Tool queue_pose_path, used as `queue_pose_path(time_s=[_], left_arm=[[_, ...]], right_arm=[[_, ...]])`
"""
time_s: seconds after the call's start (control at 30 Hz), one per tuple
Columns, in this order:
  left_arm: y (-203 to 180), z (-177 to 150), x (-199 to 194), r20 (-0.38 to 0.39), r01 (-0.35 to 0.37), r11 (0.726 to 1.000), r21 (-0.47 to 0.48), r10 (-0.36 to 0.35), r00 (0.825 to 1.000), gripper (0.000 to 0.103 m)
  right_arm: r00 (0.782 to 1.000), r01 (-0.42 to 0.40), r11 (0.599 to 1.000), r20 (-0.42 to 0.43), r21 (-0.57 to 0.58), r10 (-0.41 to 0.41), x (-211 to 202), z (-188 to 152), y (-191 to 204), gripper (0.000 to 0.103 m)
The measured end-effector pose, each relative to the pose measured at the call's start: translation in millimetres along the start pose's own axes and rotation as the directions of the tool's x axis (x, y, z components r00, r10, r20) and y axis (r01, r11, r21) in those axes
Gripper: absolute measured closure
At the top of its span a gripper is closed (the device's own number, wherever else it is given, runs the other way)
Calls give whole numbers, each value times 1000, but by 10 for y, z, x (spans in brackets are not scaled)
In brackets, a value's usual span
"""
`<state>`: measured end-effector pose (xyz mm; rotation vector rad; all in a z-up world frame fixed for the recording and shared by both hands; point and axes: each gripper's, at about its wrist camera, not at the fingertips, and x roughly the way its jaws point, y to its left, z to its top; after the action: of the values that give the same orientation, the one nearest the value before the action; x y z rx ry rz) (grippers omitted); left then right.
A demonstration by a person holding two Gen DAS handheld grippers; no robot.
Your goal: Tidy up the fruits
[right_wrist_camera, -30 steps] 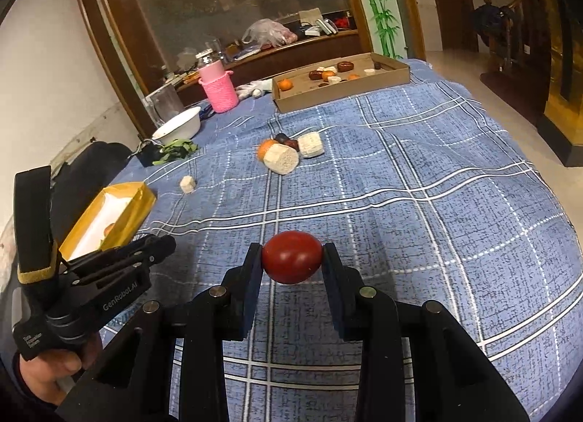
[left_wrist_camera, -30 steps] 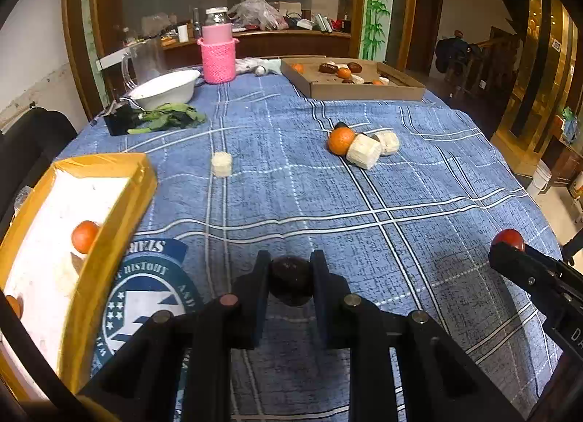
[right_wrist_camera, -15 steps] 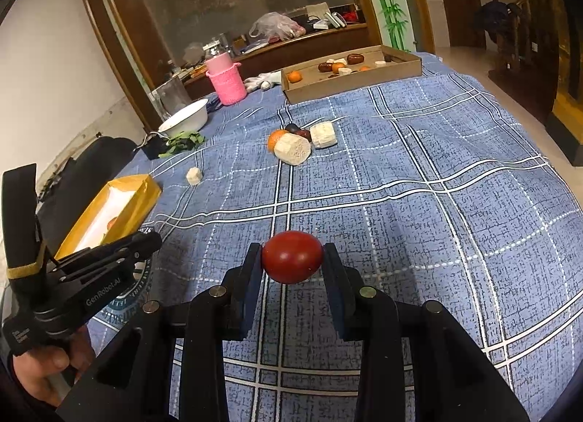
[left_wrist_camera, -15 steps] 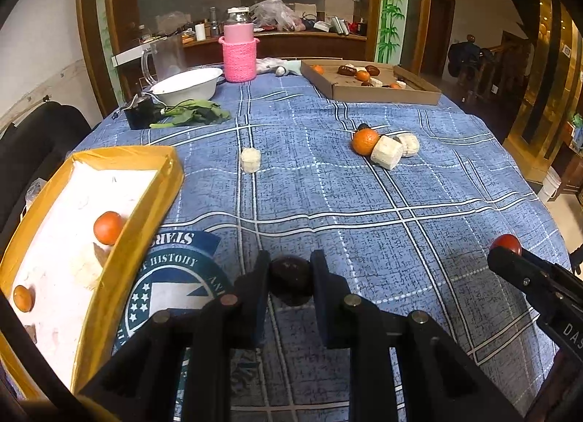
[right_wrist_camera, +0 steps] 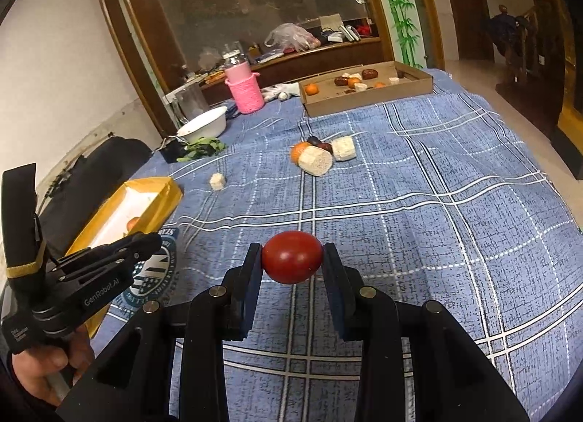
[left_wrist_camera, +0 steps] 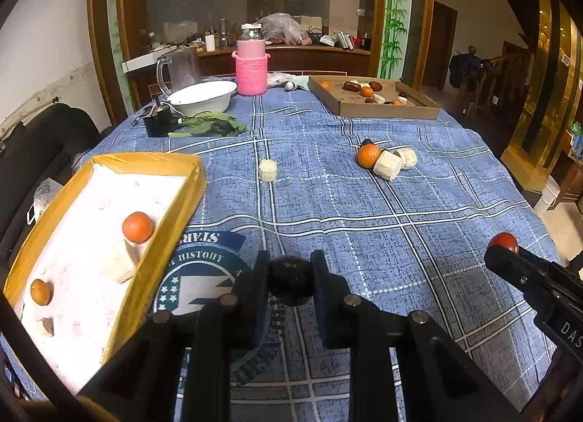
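My left gripper (left_wrist_camera: 290,285) is shut on a dark round fruit (left_wrist_camera: 290,278) above the blue checked cloth, just right of the yellow tray (left_wrist_camera: 165,239). The tray holds two oranges (left_wrist_camera: 137,227) and pale blocks. My right gripper (right_wrist_camera: 292,261) is shut on a red fruit (right_wrist_camera: 292,256) over the cloth's near middle; that fruit also shows in the left wrist view (left_wrist_camera: 504,241). An orange (left_wrist_camera: 368,155) with dark fruits and pale blocks lies mid-table. The left gripper also shows in the right wrist view (right_wrist_camera: 147,241).
A cardboard box (left_wrist_camera: 371,108) with mixed fruits sits at the far right. A white bowl (left_wrist_camera: 202,96), a pink-sleeved jar (left_wrist_camera: 250,68), green leaves (left_wrist_camera: 211,127) and a lone pale block (left_wrist_camera: 267,170) stand on the cloth. A dark chair (left_wrist_camera: 40,145) is at the left.
The left gripper has moved left and nearer to the yellow tray, still holding the dark fruit. The right gripper has kept its red fruit and shifted only slightly.
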<state>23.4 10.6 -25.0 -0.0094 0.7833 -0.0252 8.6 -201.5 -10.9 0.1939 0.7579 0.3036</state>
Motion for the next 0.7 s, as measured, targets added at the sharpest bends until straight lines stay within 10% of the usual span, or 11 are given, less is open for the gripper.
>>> queue_pose_path(time_s=[0.7], left_arm=[[87,7,61,-10,-30,999,-18,29,1000,79]], right_arm=[[1000,0,1000,6,17,0,-33,-20,-110,71]])
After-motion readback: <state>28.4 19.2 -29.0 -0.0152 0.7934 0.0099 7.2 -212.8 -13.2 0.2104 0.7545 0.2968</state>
